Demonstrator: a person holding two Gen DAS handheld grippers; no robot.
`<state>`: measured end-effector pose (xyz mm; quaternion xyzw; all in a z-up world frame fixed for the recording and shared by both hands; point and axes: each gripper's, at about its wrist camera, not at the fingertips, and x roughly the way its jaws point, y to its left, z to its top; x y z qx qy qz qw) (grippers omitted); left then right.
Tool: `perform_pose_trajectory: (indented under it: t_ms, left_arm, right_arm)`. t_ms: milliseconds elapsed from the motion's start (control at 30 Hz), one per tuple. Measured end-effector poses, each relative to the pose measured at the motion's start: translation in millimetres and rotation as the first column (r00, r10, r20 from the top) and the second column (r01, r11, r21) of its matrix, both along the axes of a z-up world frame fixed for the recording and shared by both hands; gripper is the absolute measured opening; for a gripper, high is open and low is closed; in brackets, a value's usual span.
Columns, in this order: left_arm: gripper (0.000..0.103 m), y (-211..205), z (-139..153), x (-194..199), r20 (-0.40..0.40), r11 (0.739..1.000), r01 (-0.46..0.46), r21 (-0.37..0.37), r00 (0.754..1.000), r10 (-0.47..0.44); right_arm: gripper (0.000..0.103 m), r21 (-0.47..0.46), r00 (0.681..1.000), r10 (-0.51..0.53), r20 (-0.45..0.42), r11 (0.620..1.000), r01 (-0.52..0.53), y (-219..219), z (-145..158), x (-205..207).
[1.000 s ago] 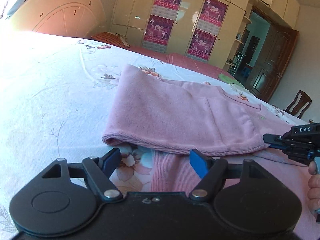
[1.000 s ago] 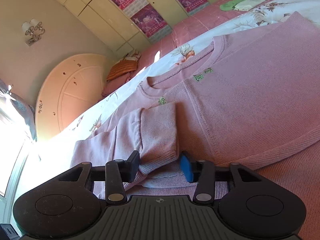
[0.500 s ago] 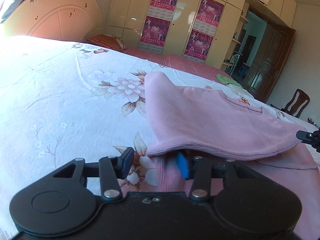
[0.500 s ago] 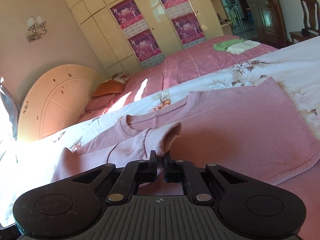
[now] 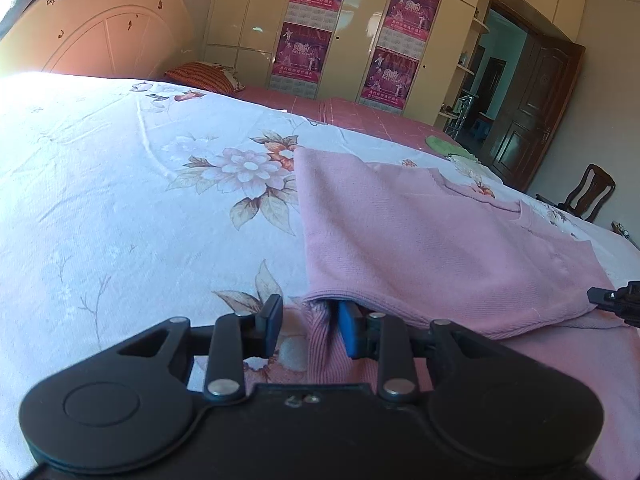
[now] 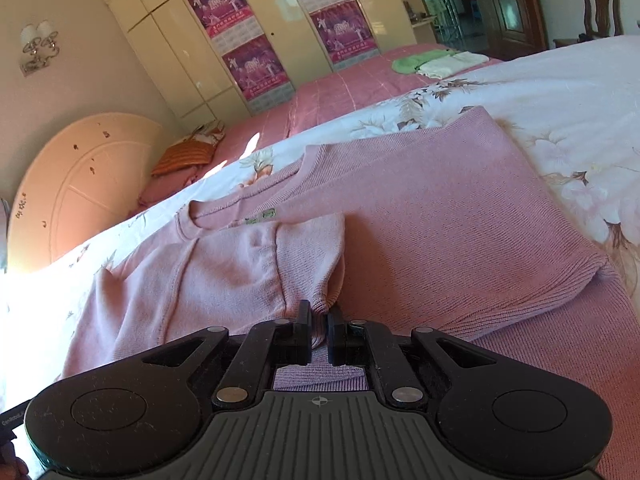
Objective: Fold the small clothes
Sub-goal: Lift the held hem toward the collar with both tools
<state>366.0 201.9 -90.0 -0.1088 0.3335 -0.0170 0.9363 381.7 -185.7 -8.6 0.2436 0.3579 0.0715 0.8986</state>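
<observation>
Sweater (image 6: 460,216) flat on the flowered bedsheet (image 5: 120,200), one side folded over. Right gripper (image 6: 319,336) clamped on the folded sleeve cuff; left gripper (image 5: 308,330) parted around the hem edge, probably to carry the fold across.

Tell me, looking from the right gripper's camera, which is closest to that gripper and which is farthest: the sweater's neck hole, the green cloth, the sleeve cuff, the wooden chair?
1. Sleeve cuff: pinched between the right gripper fingers.
2. Sweater neck hole: just beyond, slightly left.
3. Green cloth: on the pink bed behind, right of centre.
4. Wooden chair: far top right corner.
</observation>
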Motion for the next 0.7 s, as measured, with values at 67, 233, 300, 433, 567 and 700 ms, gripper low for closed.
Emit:
perform_pose_trajectory:
  t_ms: [67, 233, 300, 433, 567, 700]
  left_arm:
    - [0.029, 1, -2, 5, -0.001, 1.000, -0.005, -0.003, 1.000, 0.005]
    - [0.029, -3, -4, 4, 0.005, 1.000, -0.006, 0.007, 1.000, 0.006]
    - [0.029, -3, -5, 3, 0.009, 1.000, -0.014, 0.001, 1.000, 0.014]
    - [0.029, -4, -3, -1, 0.015, 0.999, -0.034, -0.003, 0.999, 0.034]
    - [0.029, -2, -4, -4, 0.023, 0.999, -0.041, -0.013, 0.999, 0.041]
    - [0.029, -2, -4, -5, 0.023, 0.999, -0.043, -0.019, 0.999, 0.043]
  right_arm:
    - [0.020, 0.024, 1.000, -0.005, -0.022, 1.000, 0.006, -3, -2, 7]
    - [0.005, 0.033, 0.998, 0.061, -0.019, 0.998, -0.060, 8, 7, 29]
    - [0.005, -0.042, 0.988, 0.122, 0.094, 0.992, -0.119, 30, 39, 31]
    - [0.005, -0.037, 0.933, 0.167, 0.319, 0.986, -0.164, 52, 113, 18]
    - [0.005, -0.119, 0.866, 0.158, 0.475, 0.986, -0.114, 45, 147, -14]
    - [0.005, -0.142, 0.979, 0.128, 0.157, 0.984, -0.106, 29, 55, 17]
